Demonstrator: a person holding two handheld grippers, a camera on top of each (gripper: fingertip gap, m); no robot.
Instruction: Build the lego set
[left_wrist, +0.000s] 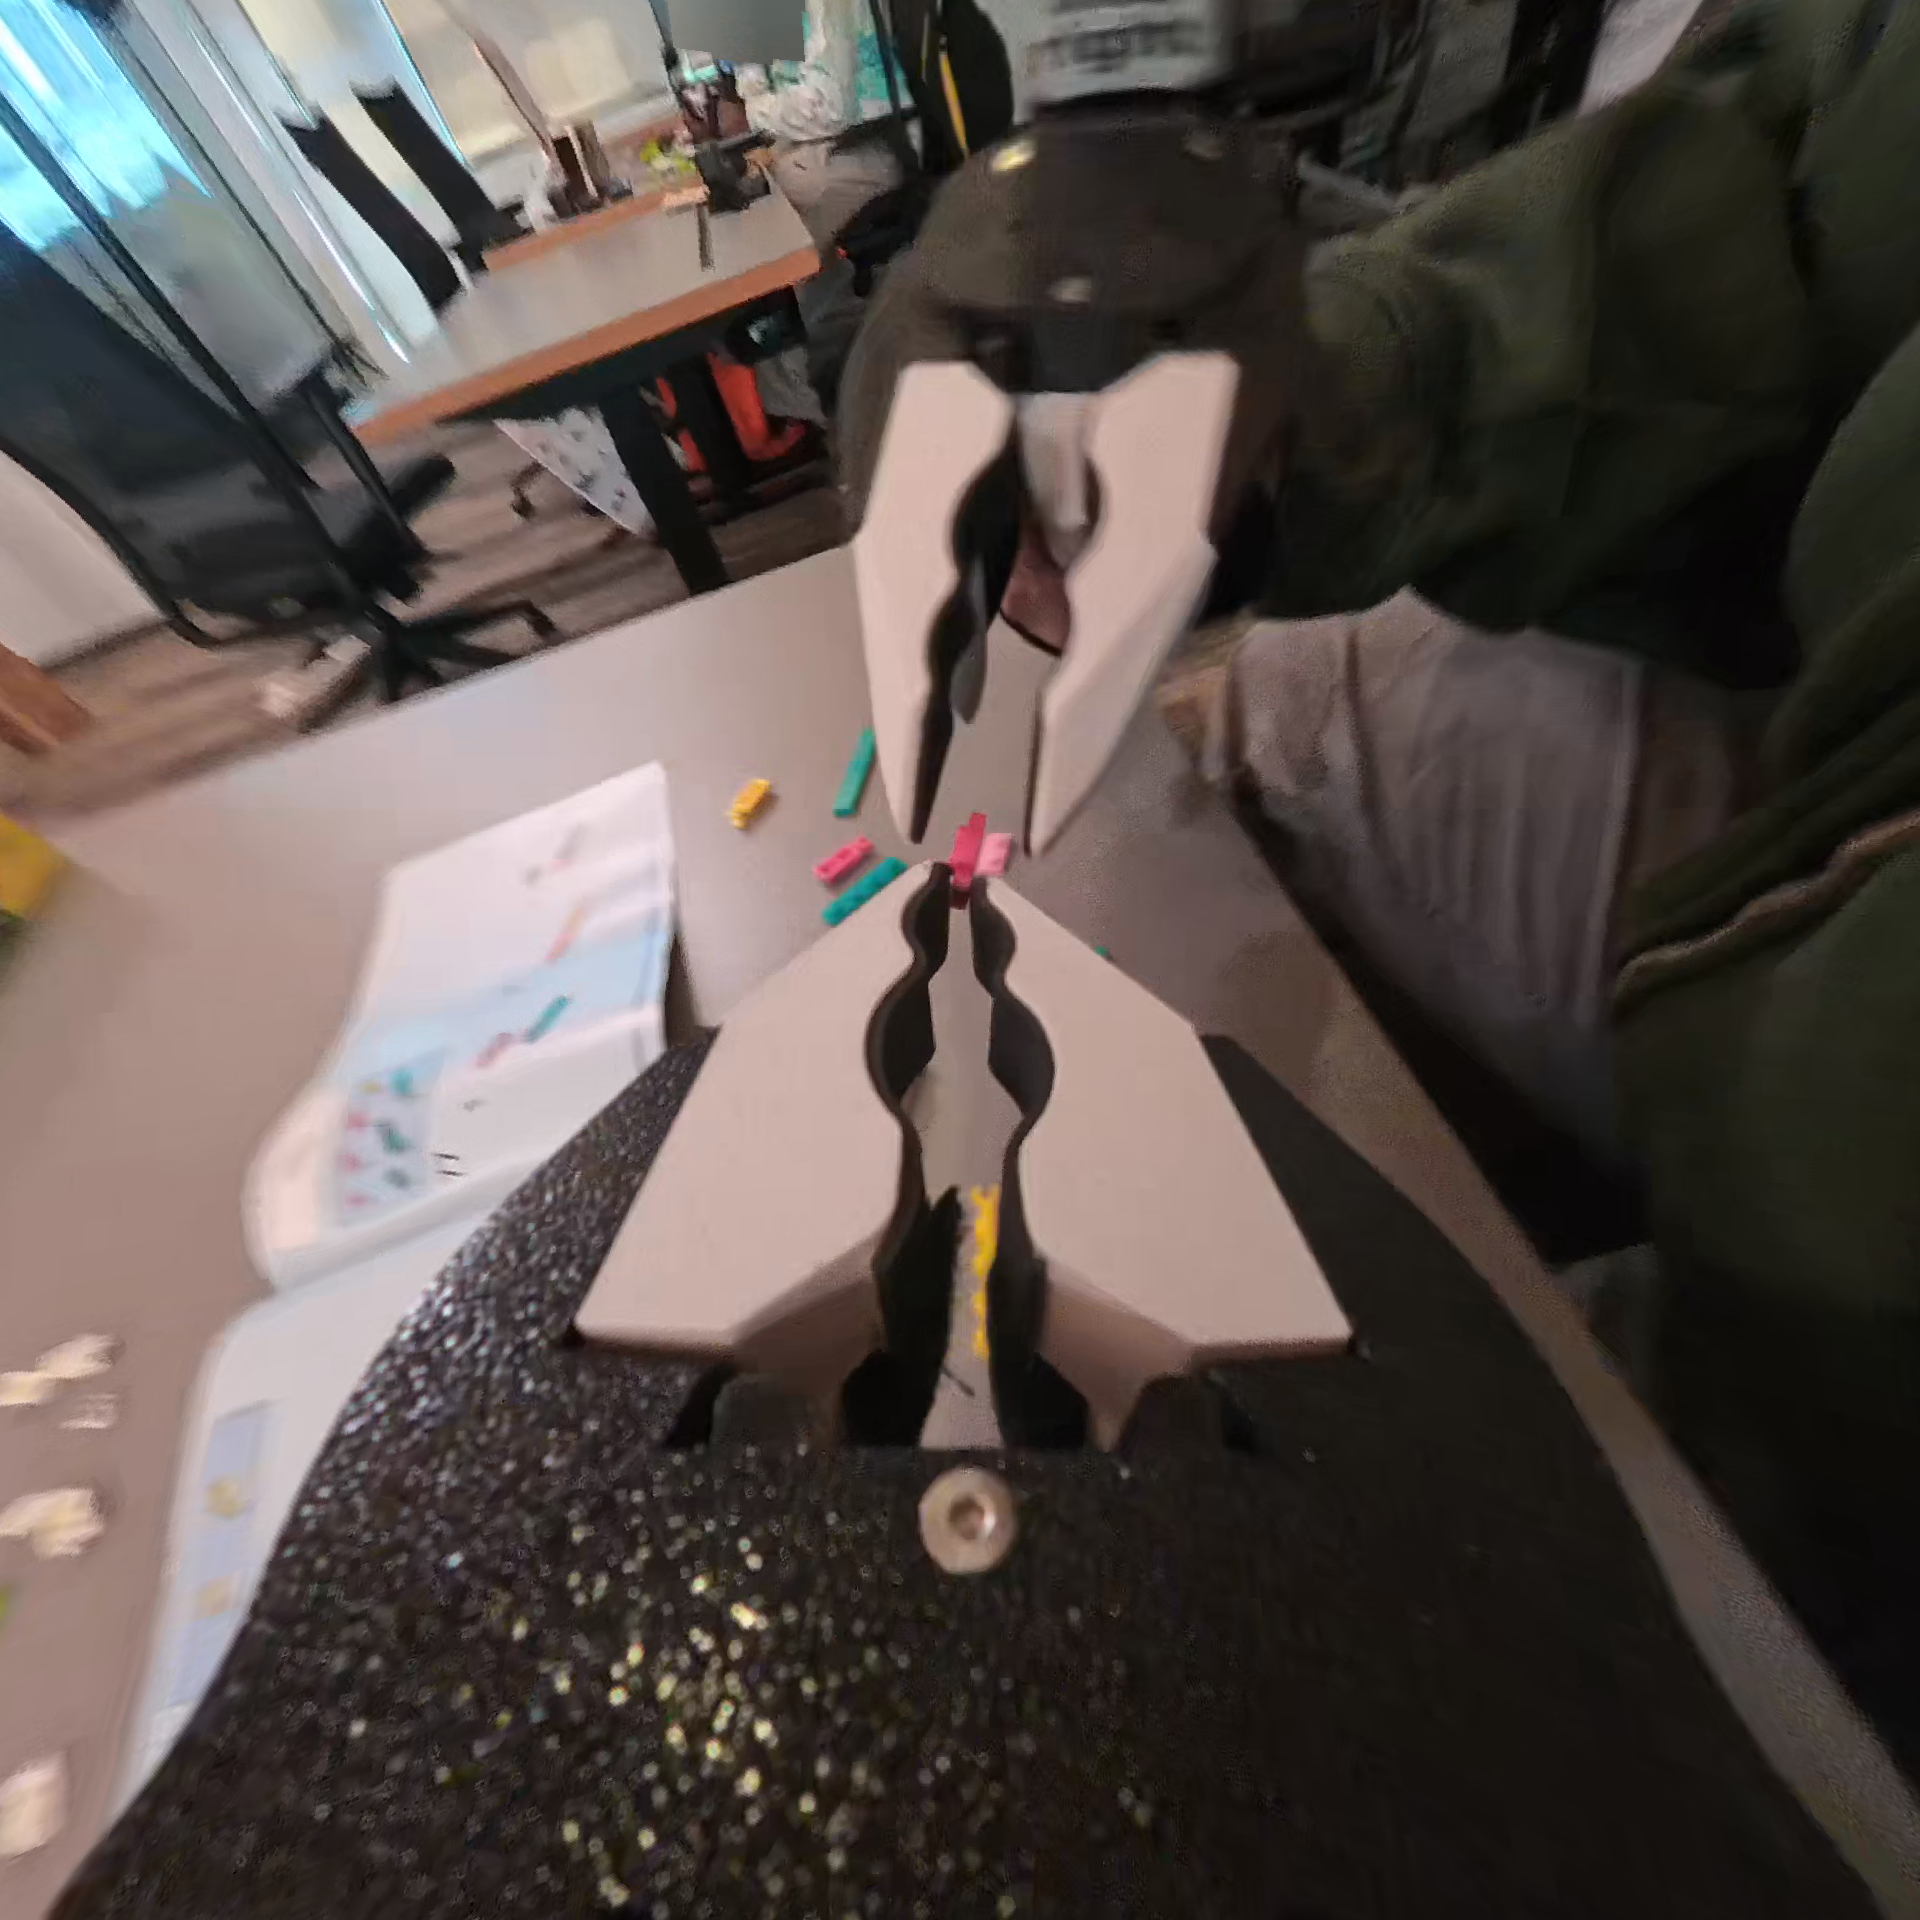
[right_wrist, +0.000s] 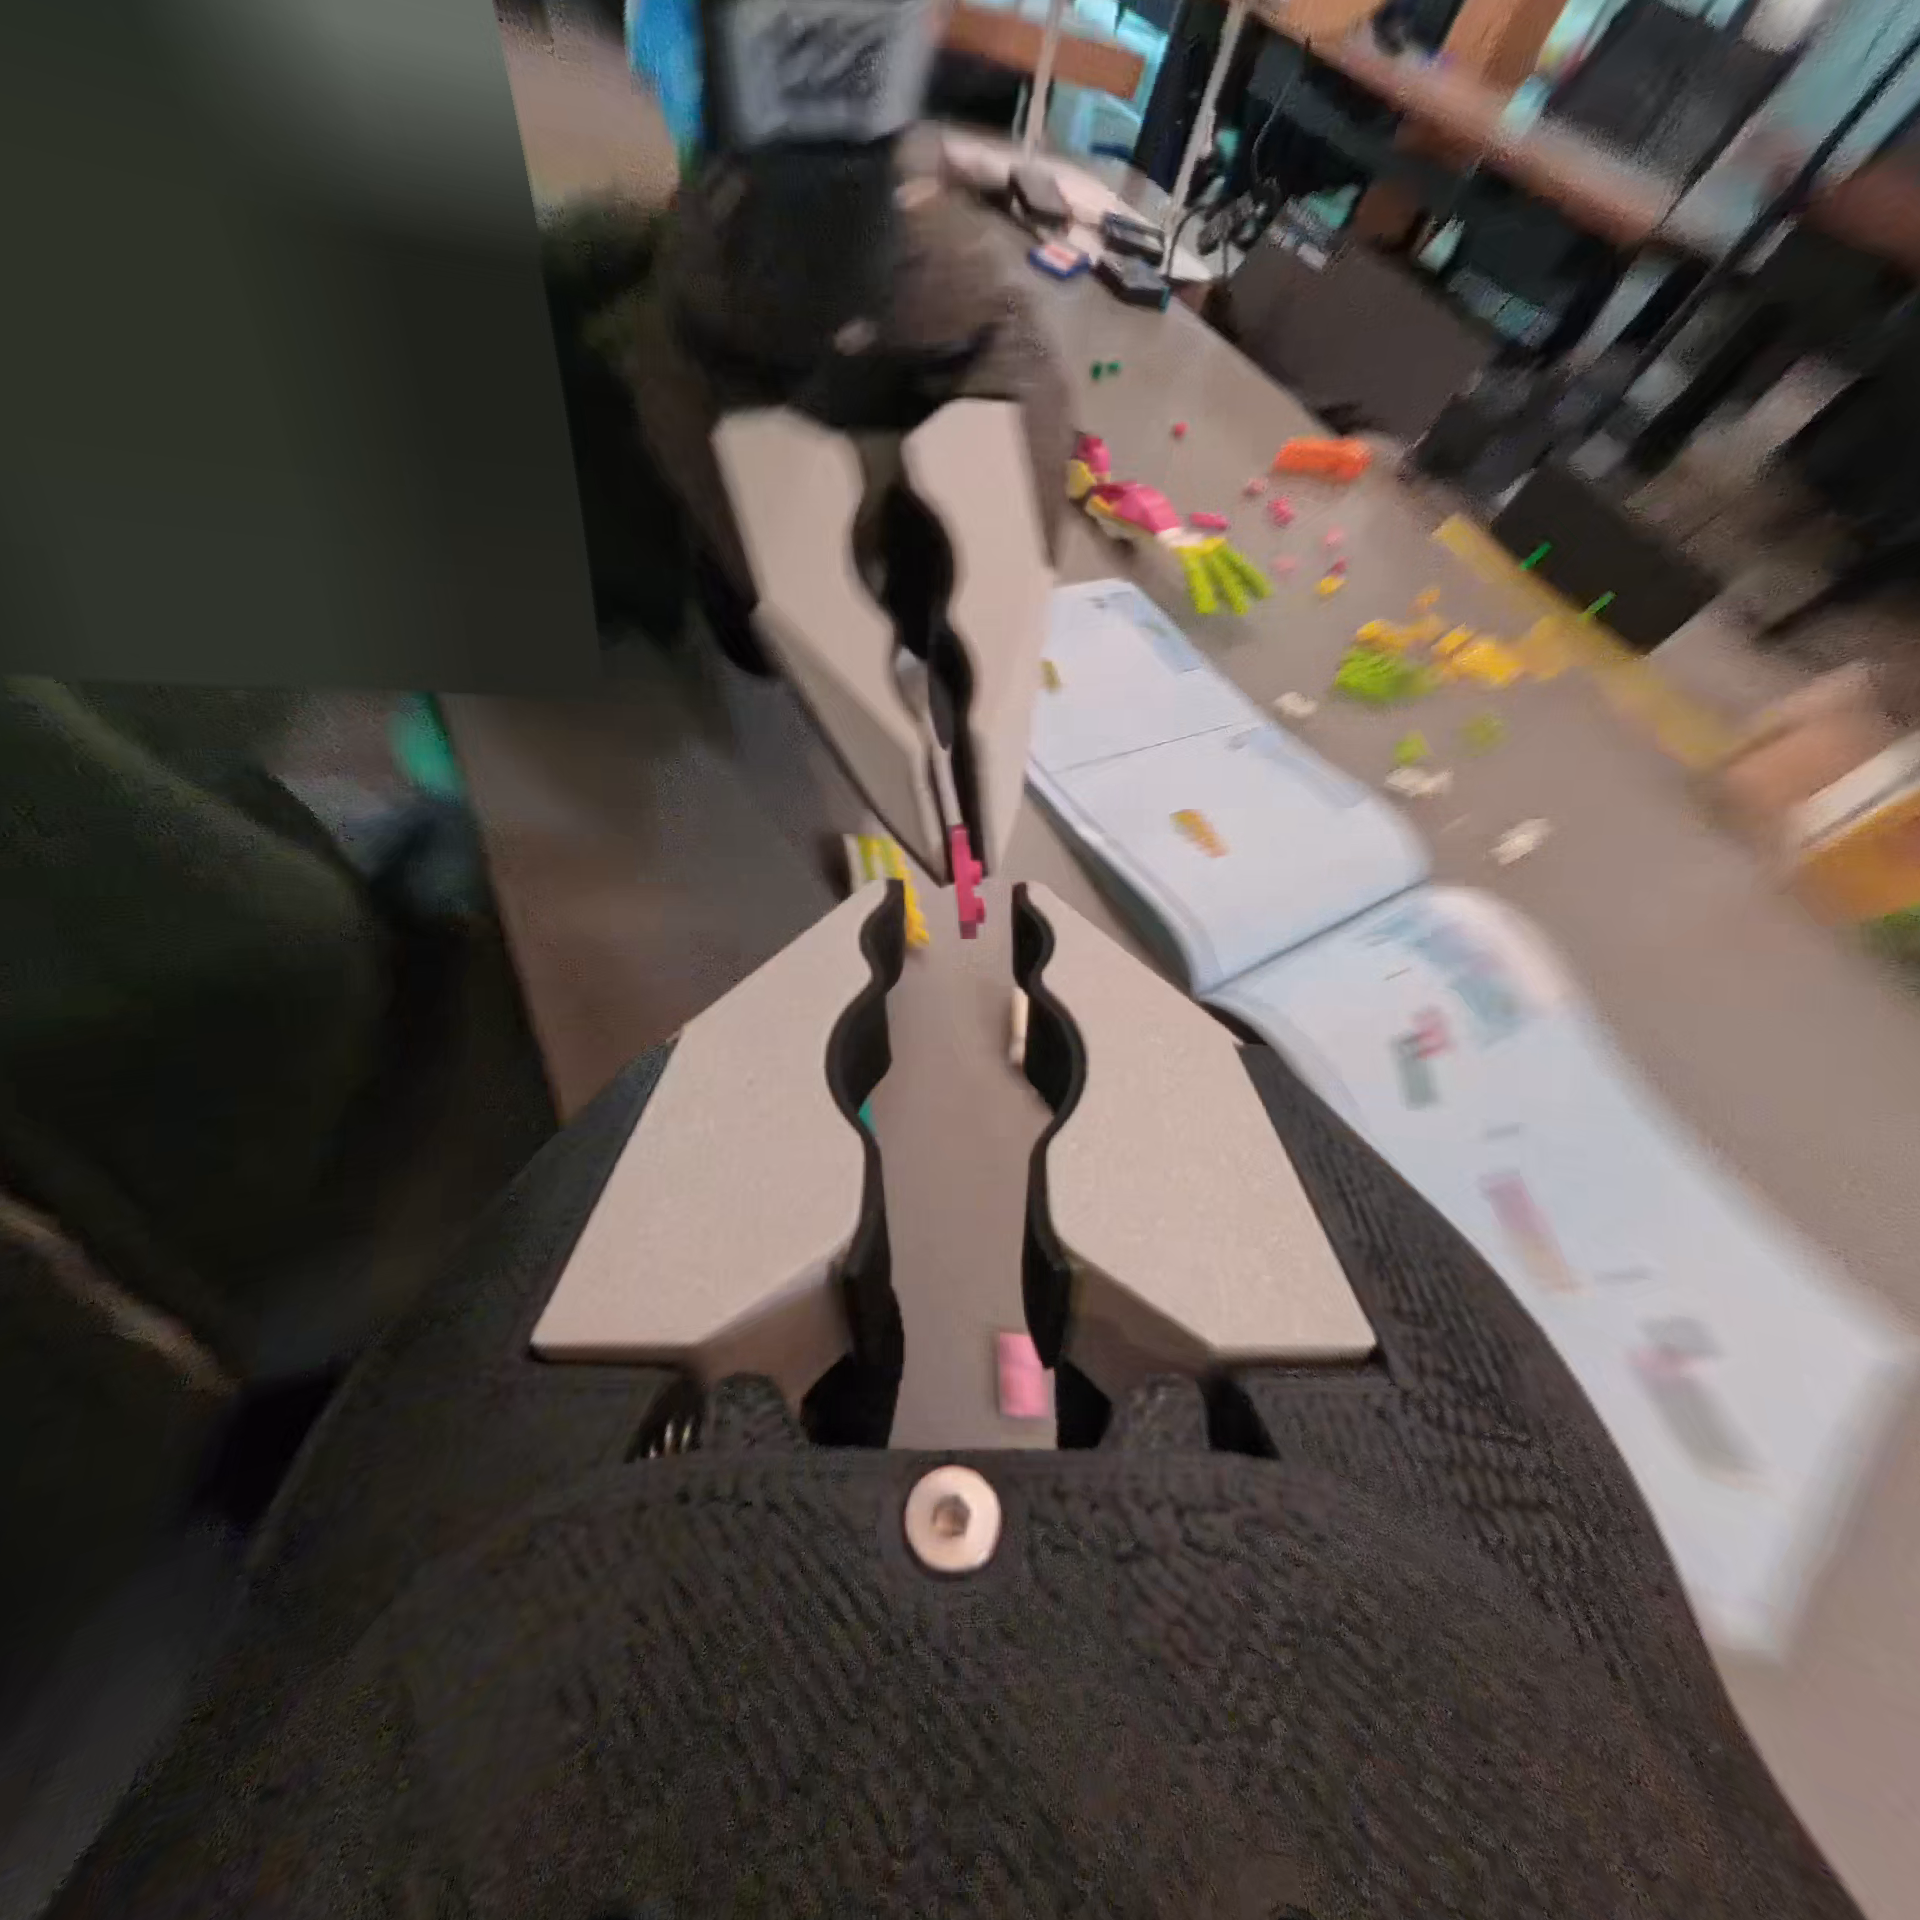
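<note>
My left gripper (left_wrist: 961, 896) is shut on a small magenta lego piece (left_wrist: 970, 844) with a light pink part (left_wrist: 1000, 852), held above the grey table (left_wrist: 790, 665). My right gripper (right_wrist: 956, 899) is open, its tips on either side of the same magenta piece (right_wrist: 968, 891), apart from it. In the left wrist view the right gripper (left_wrist: 977, 833) comes in from above, tip to tip with mine. In the right wrist view the left gripper (right_wrist: 961, 844) comes in from above, shut on the piece.
An open instruction booklet (left_wrist: 499, 987) (right_wrist: 1195, 821) lies on the table. Loose teal (left_wrist: 854, 771), yellow (left_wrist: 750, 802) and pink (left_wrist: 844, 860) bricks lie beyond it. A partly built pink and lime model (right_wrist: 1153, 525) and a pile of yellow and lime bricks (right_wrist: 1423, 655) lie farther off. A green sleeve (left_wrist: 1558, 364) is at the right.
</note>
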